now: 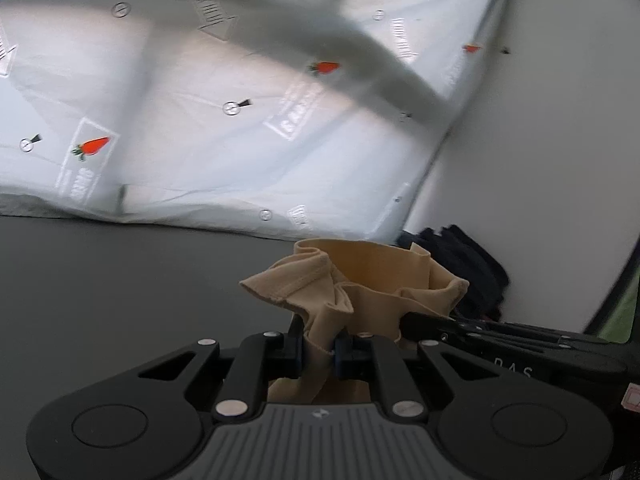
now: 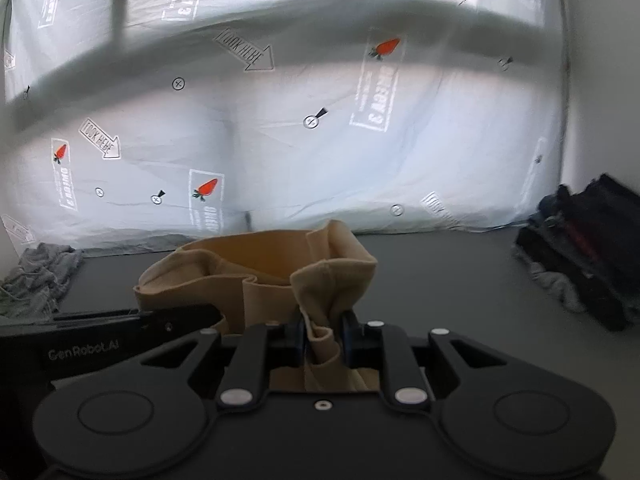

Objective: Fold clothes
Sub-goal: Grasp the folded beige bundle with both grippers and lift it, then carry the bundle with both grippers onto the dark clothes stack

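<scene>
1. Left wrist view: left tongs (image 1: 318, 350) clamped on bunched beige garment (image 1: 360, 280), held above the dark tabletop (image 1: 120, 280).
2. Right wrist view: right tongs (image 2: 323, 340) clamped on the same garment (image 2: 260, 264).
3. Dark folded pile (image 2: 588, 248) at the tabletop's right edge; grey crumpled clothes (image 2: 36, 280) at its left edge.
4. Printed white sheet (image 2: 320, 140) hangs behind.

left gripper (image 1: 318, 350) pinching tan garment (image 1: 360, 280)

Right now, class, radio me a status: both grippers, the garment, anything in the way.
Left gripper and right gripper both shut on tan garment. Garment bunched, held above dark table. Dark folded pile right, grey clothes left; neither blocking.
</scene>
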{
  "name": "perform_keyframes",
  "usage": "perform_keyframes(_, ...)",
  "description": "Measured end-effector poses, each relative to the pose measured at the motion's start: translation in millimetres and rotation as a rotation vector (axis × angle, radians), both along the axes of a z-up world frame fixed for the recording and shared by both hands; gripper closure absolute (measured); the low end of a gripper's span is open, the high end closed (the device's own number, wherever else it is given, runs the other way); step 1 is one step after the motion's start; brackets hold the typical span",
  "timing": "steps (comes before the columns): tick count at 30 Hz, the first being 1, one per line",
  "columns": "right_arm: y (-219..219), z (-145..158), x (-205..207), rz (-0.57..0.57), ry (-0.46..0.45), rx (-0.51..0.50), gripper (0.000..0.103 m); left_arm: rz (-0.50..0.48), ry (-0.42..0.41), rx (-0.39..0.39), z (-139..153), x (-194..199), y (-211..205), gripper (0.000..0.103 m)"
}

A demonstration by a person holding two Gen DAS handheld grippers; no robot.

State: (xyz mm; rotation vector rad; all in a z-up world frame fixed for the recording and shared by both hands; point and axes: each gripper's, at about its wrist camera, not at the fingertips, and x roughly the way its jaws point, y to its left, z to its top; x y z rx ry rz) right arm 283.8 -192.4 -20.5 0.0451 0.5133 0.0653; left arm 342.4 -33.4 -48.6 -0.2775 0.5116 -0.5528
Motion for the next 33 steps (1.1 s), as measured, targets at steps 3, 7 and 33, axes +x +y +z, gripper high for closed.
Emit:
perform_keyframes(3, -20.3, 3.3, -13.5, -0.016, -0.01, 0.034, 0.085, -0.011, -0.001, -0.008, 2.3, -7.6, -14.6, 0.089)
perform_keyframes(7, -60.5, 2.1, -21.7, -0.008, -0.029, 0.102, 0.085, 0.001, -0.026, 0.019, 7.8, -22.9, -47.6, 0.089)
perform_keyframes(33, -526.1, 73.0, 35.6, -0.118, -0.384, 0.147, 0.085, -0.183, -0.208, -0.054, 68.1, 33.3, -514.3, 0.089)
